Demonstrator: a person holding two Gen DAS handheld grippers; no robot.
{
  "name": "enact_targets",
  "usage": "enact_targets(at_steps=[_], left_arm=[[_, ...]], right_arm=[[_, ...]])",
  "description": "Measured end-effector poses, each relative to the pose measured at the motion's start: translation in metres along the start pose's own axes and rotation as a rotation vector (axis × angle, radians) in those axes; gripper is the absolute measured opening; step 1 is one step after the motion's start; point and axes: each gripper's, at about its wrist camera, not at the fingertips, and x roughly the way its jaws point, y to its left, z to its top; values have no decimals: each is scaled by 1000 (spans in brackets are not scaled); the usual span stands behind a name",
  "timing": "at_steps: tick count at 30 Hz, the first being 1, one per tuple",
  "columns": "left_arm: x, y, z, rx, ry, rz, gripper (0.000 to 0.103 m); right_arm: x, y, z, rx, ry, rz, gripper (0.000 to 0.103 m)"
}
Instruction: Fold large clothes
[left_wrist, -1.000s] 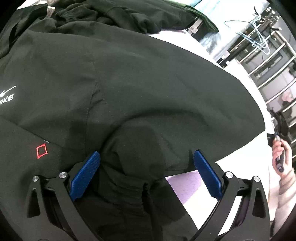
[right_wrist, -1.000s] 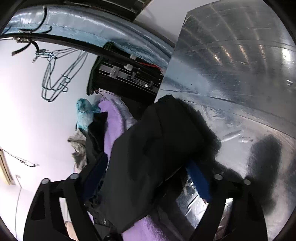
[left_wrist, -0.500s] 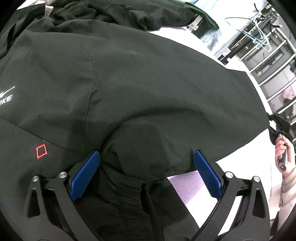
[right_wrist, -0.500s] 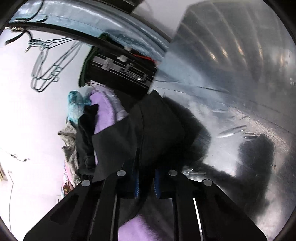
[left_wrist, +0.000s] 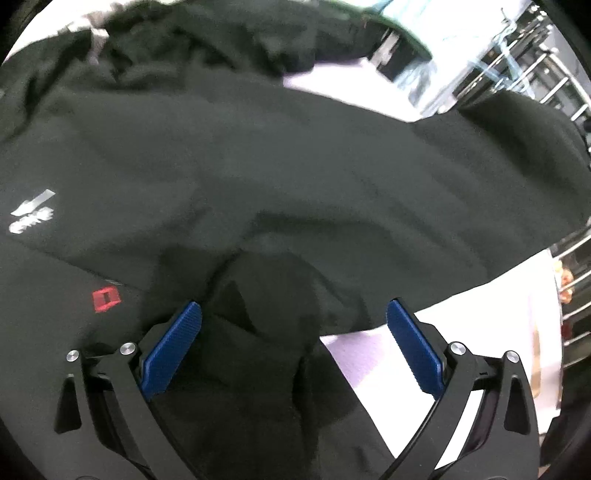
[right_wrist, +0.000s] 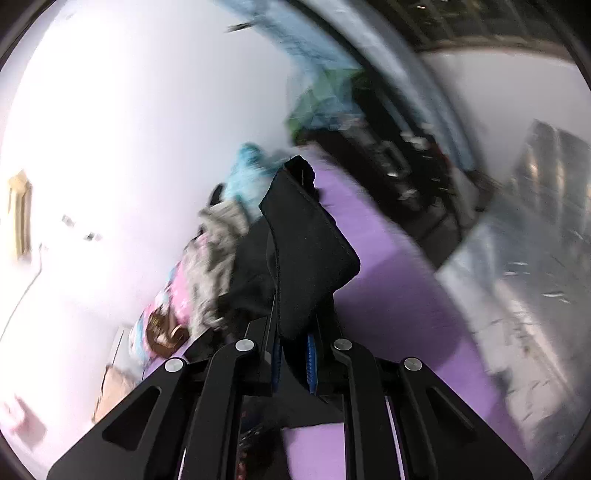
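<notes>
We have a big black jacket (left_wrist: 295, 166) spread over a purple sheet (left_wrist: 354, 354), filling the left camera's view. Our left gripper (left_wrist: 293, 347) hangs over a bunched fold near the jacket's lower edge, jaws wide apart, cloth between them but not pressed. Our right gripper (right_wrist: 293, 363) has just been closing and now pinches a black corner of the jacket (right_wrist: 310, 243).

The risk, as we judge it: with only one corner held, a quick lift could drag the whole jacket askew, or the corner could slip free.

Only the left view shows the white logo (left_wrist: 33, 216) and red patch (left_wrist: 105, 300); only the right shows the pile of other clothes (right_wrist: 218, 251).
</notes>
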Motion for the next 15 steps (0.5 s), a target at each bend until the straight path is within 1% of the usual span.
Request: enact_targets(at_steps=[4, 7, 9, 14, 15], left_arm=[[-43, 9, -6, -11, -59, 1, 97], [-84, 23, -15, 4, -105, 20, 97], [-103, 32, -21, 5, -114, 26, 97], [-158, 70, -48, 7, -126, 59, 97], [-162, 74, -49, 10, -126, 67, 97]], right_arm=[[7, 63, -12, -87, 23, 32, 10], [14, 107, -24, -132, 42, 59, 11], [18, 136, -33, -162, 51, 77, 10], [31, 200, -54, -218, 74, 106, 10], [32, 209, -58, -224, 77, 112, 10]])
